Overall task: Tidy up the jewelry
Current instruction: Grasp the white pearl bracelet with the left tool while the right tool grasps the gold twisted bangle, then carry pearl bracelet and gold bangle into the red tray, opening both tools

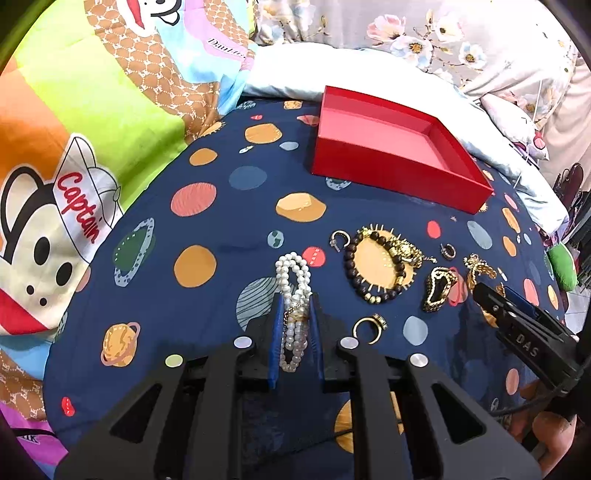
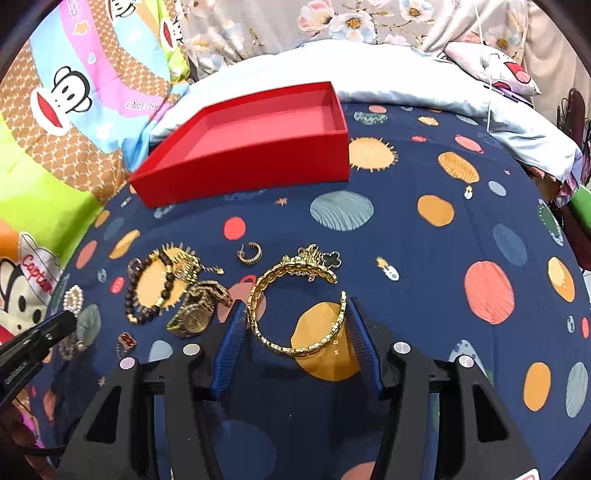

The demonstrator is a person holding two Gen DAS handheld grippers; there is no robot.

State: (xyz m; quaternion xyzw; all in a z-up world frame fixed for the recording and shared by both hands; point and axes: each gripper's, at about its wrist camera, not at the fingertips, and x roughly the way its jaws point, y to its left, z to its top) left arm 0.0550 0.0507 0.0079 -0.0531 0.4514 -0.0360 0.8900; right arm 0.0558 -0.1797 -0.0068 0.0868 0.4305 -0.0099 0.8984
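Note:
My left gripper point(image 1: 295, 299) is shut on a white pearl bracelet point(image 1: 294, 273) lying on the navy planet-print sheet point(image 1: 207, 295). My right gripper point(image 2: 295, 306) has its blue fingers on both sides of a gold cuff bangle point(image 2: 258, 295), touching it. An empty red tray point(image 1: 391, 147) sits beyond the jewelry; it also shows in the right wrist view point(image 2: 258, 162). Loose pieces lie between: a dark bead bracelet point(image 1: 351, 266), a gold watch point(image 2: 192, 314), a gold ring point(image 1: 369, 326), small hoop earrings point(image 1: 340, 238), a black-and-gold piece point(image 1: 437, 288).
A cartoon-monkey quilt point(image 1: 74, 147) is bunched at the left. A pale blue pillow point(image 1: 369, 74) and floral bedding point(image 1: 424, 33) lie behind the tray. The right gripper's body point(image 1: 524, 332) shows at the right of the left wrist view.

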